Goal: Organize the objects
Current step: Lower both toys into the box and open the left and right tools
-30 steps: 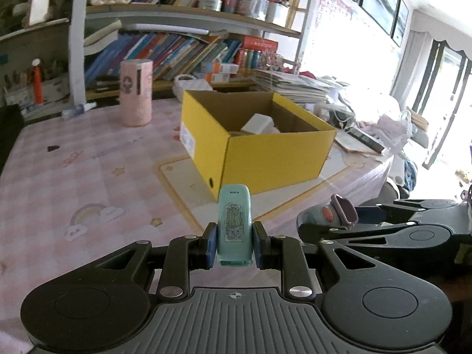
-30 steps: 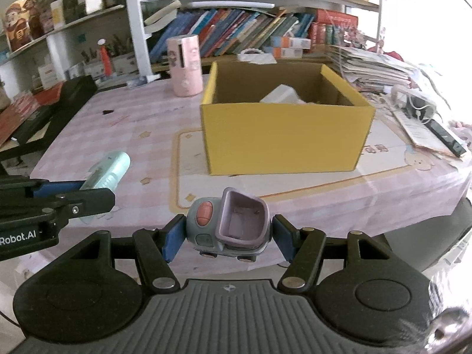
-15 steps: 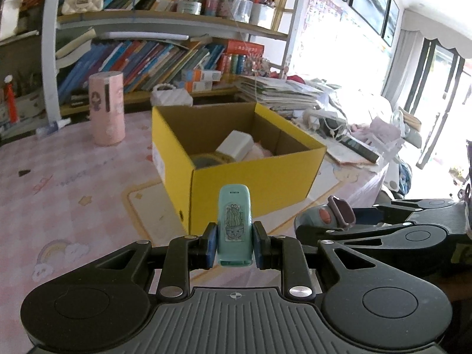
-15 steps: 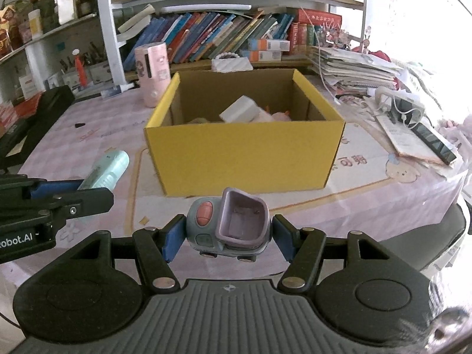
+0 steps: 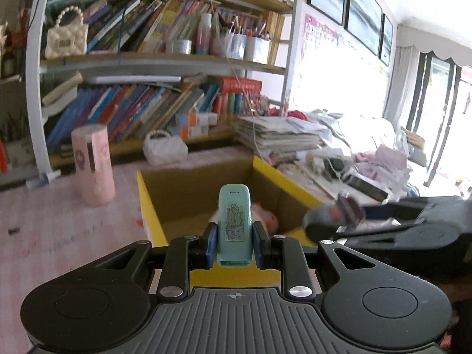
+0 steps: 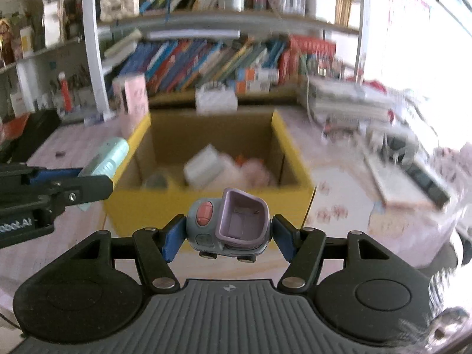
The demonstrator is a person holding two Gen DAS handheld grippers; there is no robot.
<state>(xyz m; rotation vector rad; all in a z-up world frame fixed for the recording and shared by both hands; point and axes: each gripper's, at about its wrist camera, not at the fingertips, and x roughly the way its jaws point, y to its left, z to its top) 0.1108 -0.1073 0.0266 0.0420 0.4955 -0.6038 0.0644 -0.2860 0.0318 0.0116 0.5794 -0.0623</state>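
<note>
My left gripper (image 5: pixel 234 249) is shut on a mint green case with a cactus sticker (image 5: pixel 235 224), held above the near wall of the open yellow cardboard box (image 5: pixel 147 206). My right gripper (image 6: pixel 228 236) is shut on a grey and purple toy truck (image 6: pixel 230 224), just in front of the box (image 6: pixel 206 206). The box holds a white block (image 6: pixel 206 165) and a pink soft thing (image 6: pixel 253 171). The mint case also shows in the right wrist view (image 6: pixel 106 159), and the toy truck in the left wrist view (image 5: pixel 333 216).
A pink cylinder (image 5: pixel 93 163) stands on the pink checked tablecloth (image 5: pixel 59 230) left of the box. A white bag (image 5: pixel 163 149) sits behind it. Bookshelves (image 5: pixel 147 109) line the back. Stacked papers (image 5: pixel 277 135) and clutter lie at the right.
Both grippers have moved forward and up towards the box, still holding their objects. The box now fills more of both views and its inside shows.
</note>
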